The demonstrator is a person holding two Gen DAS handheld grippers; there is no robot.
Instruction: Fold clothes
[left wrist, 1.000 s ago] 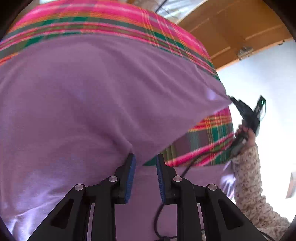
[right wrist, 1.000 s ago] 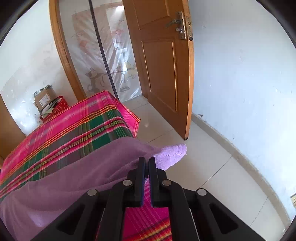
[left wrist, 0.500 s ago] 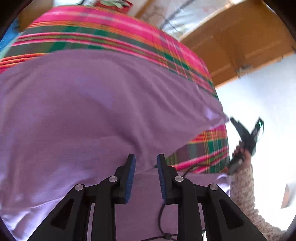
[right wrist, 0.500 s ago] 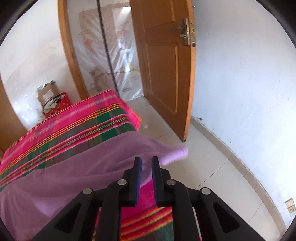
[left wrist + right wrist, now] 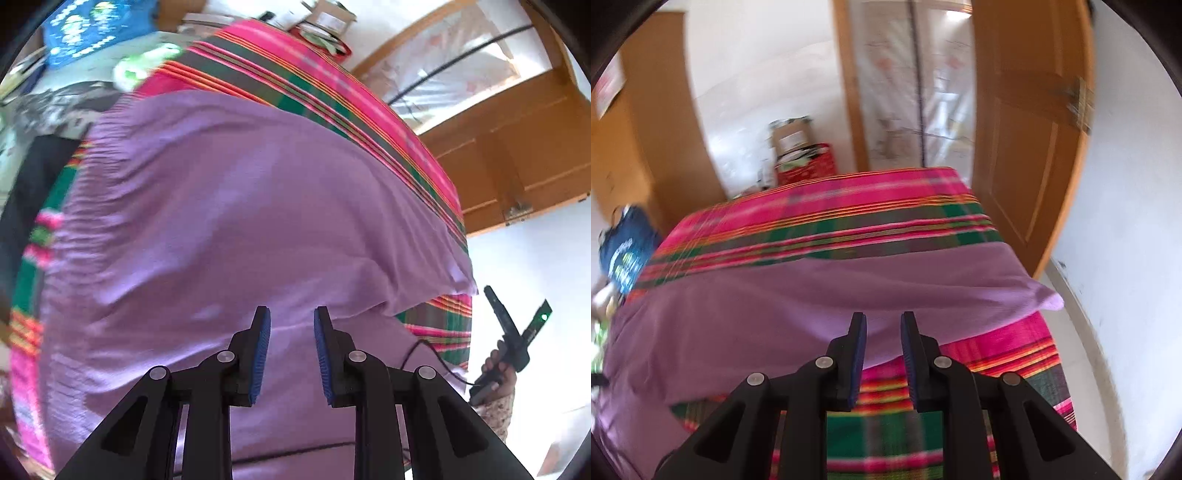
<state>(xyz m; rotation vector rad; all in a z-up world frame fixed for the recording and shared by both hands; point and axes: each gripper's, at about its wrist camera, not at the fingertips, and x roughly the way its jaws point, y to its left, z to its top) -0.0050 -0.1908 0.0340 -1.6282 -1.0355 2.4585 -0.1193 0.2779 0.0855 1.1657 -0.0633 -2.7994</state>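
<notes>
Both grippers are released and empty, the right gripper [image 5: 883, 352] with jaws opening over the near edge of the purple garment [image 5: 820, 295], the left gripper [image 5: 291, 350] above its middle; it lies lengthwise left to right across the plaid bedcover [image 5: 849, 221].

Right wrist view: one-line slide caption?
Right gripper opening, empty, above the folded purple garment on the plaid cloth.

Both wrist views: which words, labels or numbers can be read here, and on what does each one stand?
No text can be read.
Blue cloth: light print, too blurred.
Cardboard box: a label, too small.
Red-and-white sign at the left edge: too blurred.
Purple garment and plaid cover: no print.
</notes>
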